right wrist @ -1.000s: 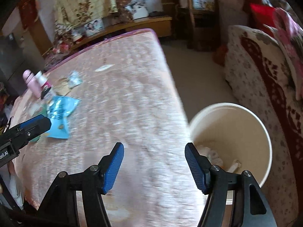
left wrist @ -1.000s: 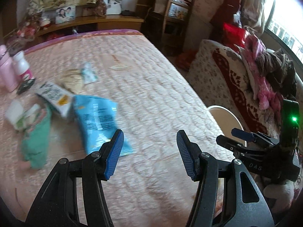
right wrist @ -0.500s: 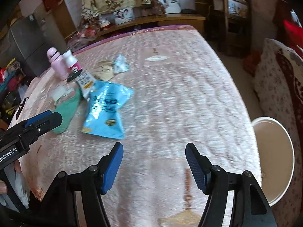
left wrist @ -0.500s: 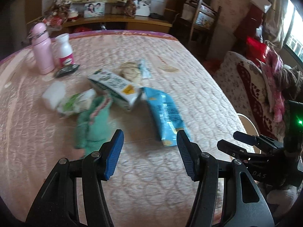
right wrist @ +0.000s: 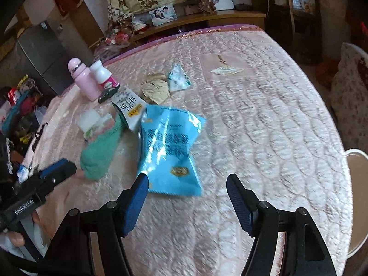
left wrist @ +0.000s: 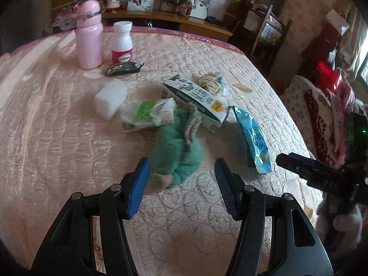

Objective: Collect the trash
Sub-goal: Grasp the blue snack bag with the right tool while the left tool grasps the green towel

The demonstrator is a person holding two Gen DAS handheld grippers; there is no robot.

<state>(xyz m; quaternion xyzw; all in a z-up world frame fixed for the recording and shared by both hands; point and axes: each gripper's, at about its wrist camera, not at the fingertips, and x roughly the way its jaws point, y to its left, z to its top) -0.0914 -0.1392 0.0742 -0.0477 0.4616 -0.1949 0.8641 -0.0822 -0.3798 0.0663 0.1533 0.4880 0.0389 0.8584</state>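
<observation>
The bed [right wrist: 264, 105], under a pink quilted cover, fills most of both views, and the white bin [right wrist: 355, 197] shows only as a rim at the right edge of the right wrist view, well apart from the litter.

The litter lies in a loose cluster left of centre. The blue snack bag [right wrist: 169, 151] is the largest piece. Behind it lie a white and green carton [left wrist: 195, 99], a green cloth [left wrist: 178, 154], a torn tissue pack [left wrist: 147, 115] and a crumpled wrapper [left wrist: 210, 82].

By my reading the step in hand is the approach, before any pick. The right gripper [right wrist: 187, 201] hangs just short of the bag's near edge, its jaws opening and nothing between them. The left gripper [left wrist: 181, 184] is released and empty, with the green cloth lying beyond its tips.

The next move probably calls for lowering the right gripper onto the bag's near edge and pinching the thin film without snagging the quilt.
</observation>
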